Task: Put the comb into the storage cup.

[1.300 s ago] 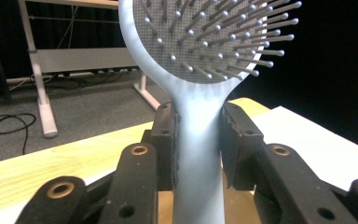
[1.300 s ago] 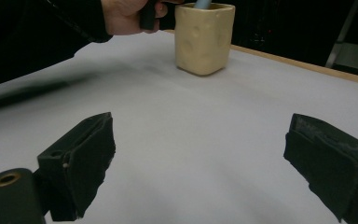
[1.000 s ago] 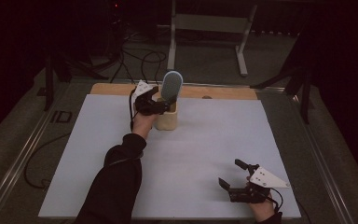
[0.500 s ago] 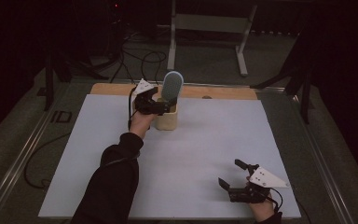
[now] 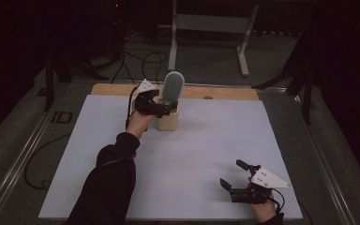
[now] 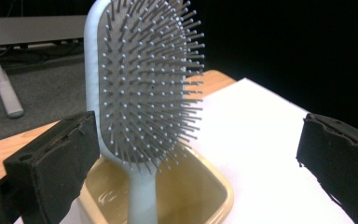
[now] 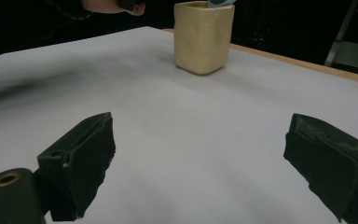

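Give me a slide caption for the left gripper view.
Open left gripper at a pale blue paddle hairbrush standing handle-down in a cream square cup.

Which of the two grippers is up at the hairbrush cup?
The left gripper, jaws open either side of the hairbrush in the cup; the right gripper rests near the table's front edge.

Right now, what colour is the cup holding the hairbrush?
Pale yellow cup; the right gripper view shows it best.

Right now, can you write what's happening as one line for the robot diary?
left gripper: open beside hairbrush | hairbrush: upright in cup | right gripper: open, over white table
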Tool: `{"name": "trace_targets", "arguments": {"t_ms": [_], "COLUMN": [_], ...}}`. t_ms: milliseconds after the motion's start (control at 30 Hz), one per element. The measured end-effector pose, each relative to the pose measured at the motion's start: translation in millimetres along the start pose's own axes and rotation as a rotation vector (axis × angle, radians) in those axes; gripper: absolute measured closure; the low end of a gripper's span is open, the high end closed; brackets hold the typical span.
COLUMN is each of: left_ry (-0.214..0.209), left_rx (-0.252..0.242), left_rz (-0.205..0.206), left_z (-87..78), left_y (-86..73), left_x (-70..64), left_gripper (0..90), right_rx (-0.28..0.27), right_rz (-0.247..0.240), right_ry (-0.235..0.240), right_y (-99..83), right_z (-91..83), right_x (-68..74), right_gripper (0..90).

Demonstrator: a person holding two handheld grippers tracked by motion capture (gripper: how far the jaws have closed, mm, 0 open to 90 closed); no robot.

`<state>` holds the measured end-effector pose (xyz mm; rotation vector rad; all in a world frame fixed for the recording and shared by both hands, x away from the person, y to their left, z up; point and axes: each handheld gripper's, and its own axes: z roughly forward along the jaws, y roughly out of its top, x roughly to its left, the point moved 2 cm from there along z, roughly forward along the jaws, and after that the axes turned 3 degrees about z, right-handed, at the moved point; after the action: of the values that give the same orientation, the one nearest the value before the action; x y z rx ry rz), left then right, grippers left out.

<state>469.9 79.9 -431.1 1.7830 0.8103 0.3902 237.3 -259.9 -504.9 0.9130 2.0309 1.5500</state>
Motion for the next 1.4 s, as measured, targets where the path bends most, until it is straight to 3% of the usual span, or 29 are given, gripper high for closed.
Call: {"name": "trace_targets", "arguments": {"t_ms": [433, 700, 1400], "left_ry": [-0.017, -0.062, -0.063], "left_rx": [0.022, 0.049, 0.072], "left_rz": [0.032, 0.040, 0.077], "left_z": [-15.2, -26.3, -70.8], "left_y": [5.0, 3.6, -8.4], "left_x": [-1.3, -2.0, -1.9], "left_gripper": [0.0, 0.0, 0.0], "right_rx": [-0.002, -0.002, 0.001], "right_rz": [0.001, 0.001, -0.008], "right_ry": [0.004, 0.008, 0.004], "right_y": [1.1, 1.4, 1.9], "right_z": [2.0, 2.8, 3.1], "right_x": [0.1, 0.4, 1.9], "right_gripper": [8.3, 8.3, 8.3]}}
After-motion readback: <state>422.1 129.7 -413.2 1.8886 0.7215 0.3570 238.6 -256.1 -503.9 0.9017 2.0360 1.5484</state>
